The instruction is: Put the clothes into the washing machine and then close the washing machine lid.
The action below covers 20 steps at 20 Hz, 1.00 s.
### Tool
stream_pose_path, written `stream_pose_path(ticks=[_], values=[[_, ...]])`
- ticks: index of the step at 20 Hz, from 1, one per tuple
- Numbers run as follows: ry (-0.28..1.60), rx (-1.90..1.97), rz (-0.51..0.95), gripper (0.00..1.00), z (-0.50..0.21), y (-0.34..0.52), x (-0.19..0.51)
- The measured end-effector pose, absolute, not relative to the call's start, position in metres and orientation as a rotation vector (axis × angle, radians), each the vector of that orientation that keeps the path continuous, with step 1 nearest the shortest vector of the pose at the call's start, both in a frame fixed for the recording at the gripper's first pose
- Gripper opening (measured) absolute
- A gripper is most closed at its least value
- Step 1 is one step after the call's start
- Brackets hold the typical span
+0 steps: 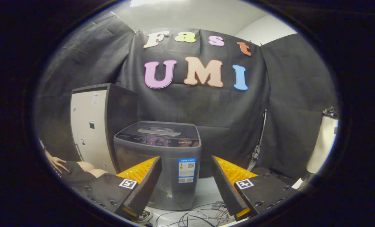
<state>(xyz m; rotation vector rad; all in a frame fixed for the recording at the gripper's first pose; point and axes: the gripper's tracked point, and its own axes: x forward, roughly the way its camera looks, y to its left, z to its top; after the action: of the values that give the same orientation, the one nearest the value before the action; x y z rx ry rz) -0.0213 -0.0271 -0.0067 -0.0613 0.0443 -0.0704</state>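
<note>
Black cloth walls close off the booth, pale ceiling above; white floor (pixel 206 192) below with loose cables (pixel 196 217) trailing just ahead of the fingertips; tongs (pixel 187 186) spread wide, nothing between the fingers, touching nothing; square black-and-white marker tags on top of each finger; washing machine (pixel 158 164) stands on the floor just beyond the tongs, seen in the gap between the fingers and a bit toward the left one; grey body, dark top panel, lid (pixel 159 129) lying flat and shut with a long pale handle bar; sticker (pixel 186 170) on the machine's front right corner, blue and white with code squares, print too small to read; row of small marks on the control strip, illegible; tall cabinet (pixel 94 126) behind-left of the machine, pale front, dark side, small stickers unreadable; a person's hand (pixel 57 164) and knees low at left beside the cabinet; pale upright object (pixel 324 142) at far right, unclear what; a shoe (pixel 144 215) under the left finger.
</note>
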Motion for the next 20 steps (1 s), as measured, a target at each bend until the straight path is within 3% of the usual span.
stream_pose_path(ticks=[20], values=[[0.006, 0.007, -0.075, 0.97, -0.0008, -0.0352, -0.0248]])
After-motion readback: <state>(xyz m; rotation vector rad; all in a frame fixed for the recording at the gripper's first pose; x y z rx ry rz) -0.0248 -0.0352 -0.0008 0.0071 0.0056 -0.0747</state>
